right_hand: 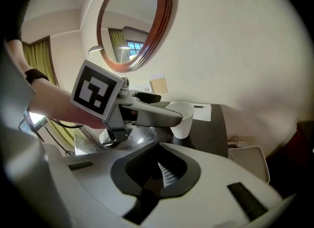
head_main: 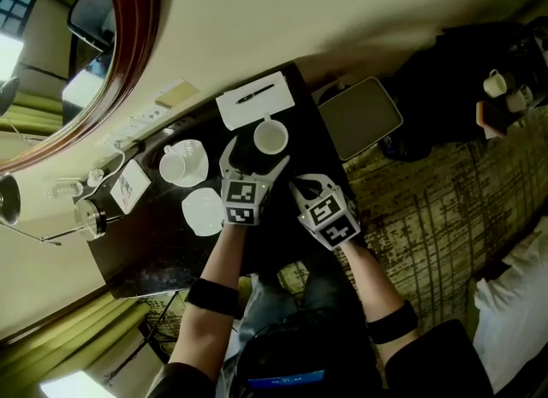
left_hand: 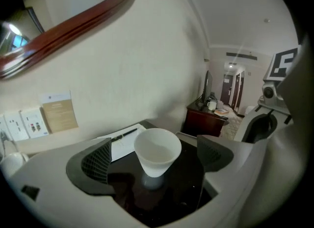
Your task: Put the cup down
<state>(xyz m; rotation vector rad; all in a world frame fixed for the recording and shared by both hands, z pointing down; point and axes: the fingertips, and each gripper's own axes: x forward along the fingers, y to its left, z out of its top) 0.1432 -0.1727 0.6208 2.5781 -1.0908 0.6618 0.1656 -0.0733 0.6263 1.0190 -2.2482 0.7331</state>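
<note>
A white paper cup (head_main: pixel 271 137) stands upright on the black table (head_main: pixel 163 251), near its far right corner. My left gripper (head_main: pixel 254 158) is open around it. In the left gripper view the cup (left_hand: pixel 157 151) sits between the two dark pads (left_hand: pixel 97 161) with a gap on each side. My right gripper (head_main: pixel 298 187) hangs just right of the left one, over the table's near edge, shut and empty. In the right gripper view its jaws (right_hand: pixel 164 173) are pressed together, and the cup (right_hand: pixel 180 119) shows behind the left gripper's finger (right_hand: pixel 152 115).
A notepad with a pen (head_main: pixel 255 99) lies just beyond the cup. A teacup on a saucer (head_main: pixel 182 163) and an empty saucer (head_main: pixel 204 210) sit to the left, with a card (head_main: pixel 130 187) and glassware (head_main: pixel 90 216) further left. A grey tray (head_main: pixel 360 117) is off the table's right.
</note>
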